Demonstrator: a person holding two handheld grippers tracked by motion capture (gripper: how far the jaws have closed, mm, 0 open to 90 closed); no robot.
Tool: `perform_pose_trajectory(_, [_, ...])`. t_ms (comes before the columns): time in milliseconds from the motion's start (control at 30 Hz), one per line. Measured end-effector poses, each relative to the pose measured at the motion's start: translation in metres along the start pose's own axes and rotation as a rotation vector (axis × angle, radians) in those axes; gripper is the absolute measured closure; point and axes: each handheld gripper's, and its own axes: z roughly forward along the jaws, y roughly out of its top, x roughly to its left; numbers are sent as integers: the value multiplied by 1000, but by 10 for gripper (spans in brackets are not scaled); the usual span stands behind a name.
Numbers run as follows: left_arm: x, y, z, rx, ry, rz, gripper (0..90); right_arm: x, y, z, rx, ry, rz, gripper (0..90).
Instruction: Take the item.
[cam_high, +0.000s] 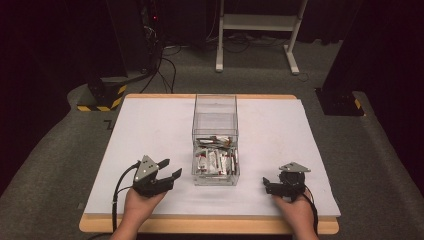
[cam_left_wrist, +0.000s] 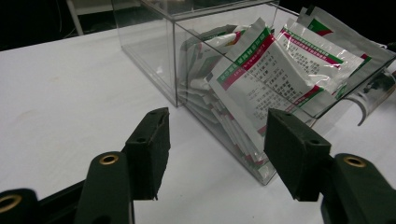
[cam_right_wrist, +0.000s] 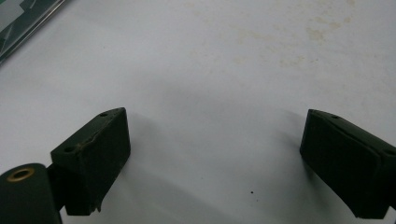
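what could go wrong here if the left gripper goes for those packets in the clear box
The packets lie packed and overlapping, so the open left gripper might pinch several at once or slip off one. The clear box looks light and stands loose on the white table; a jaw that catches its wall could shove or tip it. The right gripper sits apart, open, not steadying it.

Two black grippers: left gripper (cam_high: 169, 169), right gripper (cam_high: 266, 183). Grey three-corner plates on top, black cables, brass screws. Bare hands.

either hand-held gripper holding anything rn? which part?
Nothing held. Left hand-held gripper open, facing the sachets; right hand-held gripper open over the table.
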Motion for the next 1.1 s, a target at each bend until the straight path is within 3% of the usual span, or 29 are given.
perform_pose_trajectory(1100, [-26,23,19,-42,-65,32,428,0,0,0,0,0,0,83])
